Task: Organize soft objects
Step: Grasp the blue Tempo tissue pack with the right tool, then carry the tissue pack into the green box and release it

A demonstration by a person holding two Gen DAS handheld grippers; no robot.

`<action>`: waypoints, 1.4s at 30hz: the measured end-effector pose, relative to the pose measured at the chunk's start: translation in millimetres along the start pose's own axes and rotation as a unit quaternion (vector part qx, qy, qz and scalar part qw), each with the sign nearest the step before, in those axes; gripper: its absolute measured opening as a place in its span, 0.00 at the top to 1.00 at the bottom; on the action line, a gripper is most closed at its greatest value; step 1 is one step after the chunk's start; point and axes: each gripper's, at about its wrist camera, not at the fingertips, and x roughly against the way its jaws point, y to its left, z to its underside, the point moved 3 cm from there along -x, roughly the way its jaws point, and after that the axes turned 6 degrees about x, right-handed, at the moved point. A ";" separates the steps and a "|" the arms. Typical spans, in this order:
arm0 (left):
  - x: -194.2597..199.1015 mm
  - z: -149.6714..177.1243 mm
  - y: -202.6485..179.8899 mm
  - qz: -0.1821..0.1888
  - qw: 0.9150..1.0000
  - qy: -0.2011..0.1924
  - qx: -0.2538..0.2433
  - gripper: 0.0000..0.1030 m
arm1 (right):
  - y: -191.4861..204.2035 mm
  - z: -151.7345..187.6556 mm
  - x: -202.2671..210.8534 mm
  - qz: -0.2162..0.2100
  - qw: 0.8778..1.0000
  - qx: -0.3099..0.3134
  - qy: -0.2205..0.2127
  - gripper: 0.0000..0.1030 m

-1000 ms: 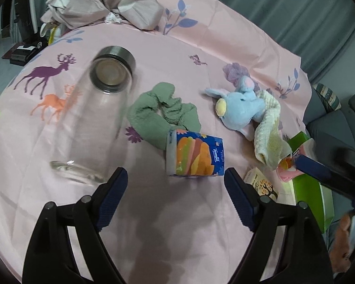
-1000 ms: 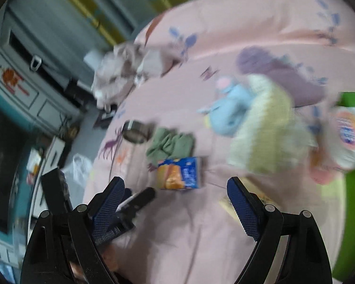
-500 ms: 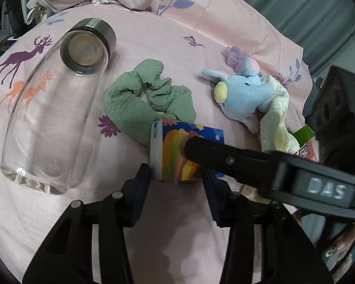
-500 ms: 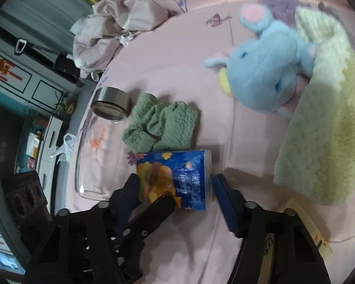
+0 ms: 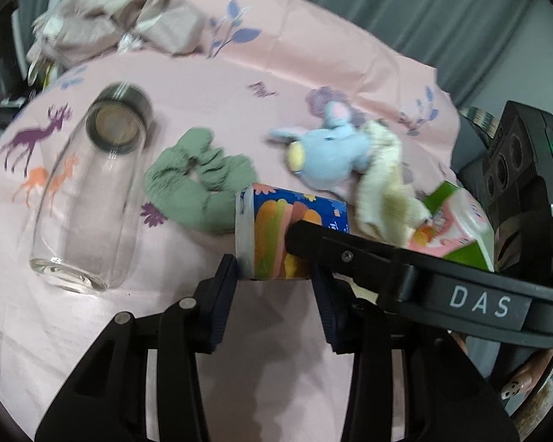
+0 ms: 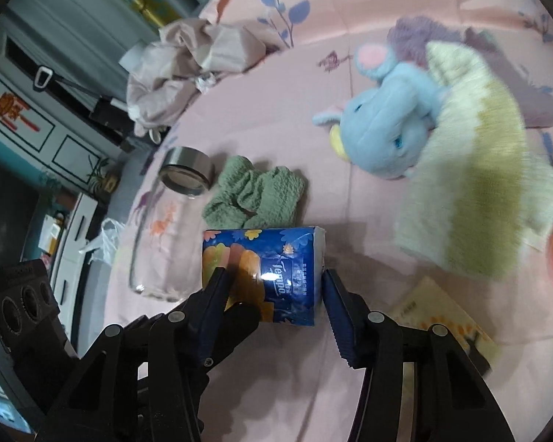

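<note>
Both grippers are now closing in on the same tissue pack (image 5: 276,234), where a second ago they were hanging wide open and well back from it. The left gripper (image 5: 272,287) is pinching the pack's near end between its blue pads, and the right gripper (image 6: 272,294) is clamping it from the other side, one black finger crossing the left wrist view. The pack is sitting on the pink sheet (image 5: 239,103), touching the green scrunchie (image 5: 199,188) behind it. Counting up: one tissue pack, one scrunchie, one blue plush toy (image 6: 387,129), one cream fuzzy cloth (image 6: 479,169) draped against the toy, one glass jar (image 5: 92,199) lying on its side.
</note>
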 end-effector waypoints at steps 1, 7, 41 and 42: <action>4.2 0.7 -5.2 0.003 1.000 -0.004 -0.007 0.61 | 2.3 1.0 6.5 0.005 1.000 0.003 -0.008 0.48; 33.6 0.3 -45.2 0.031 0.998 -0.037 -0.042 0.61 | 13.8 4.9 64.0 0.041 0.996 0.029 -0.079 0.49; -75.2 77.7 -332.8 0.207 0.933 0.141 -0.258 0.66 | -227.3 99.5 262.0 0.197 0.905 -0.310 -0.215 0.49; -77.4 79.3 -333.3 0.207 0.933 0.145 -0.258 0.66 | -234.0 102.8 260.9 0.201 0.901 -0.322 -0.209 0.49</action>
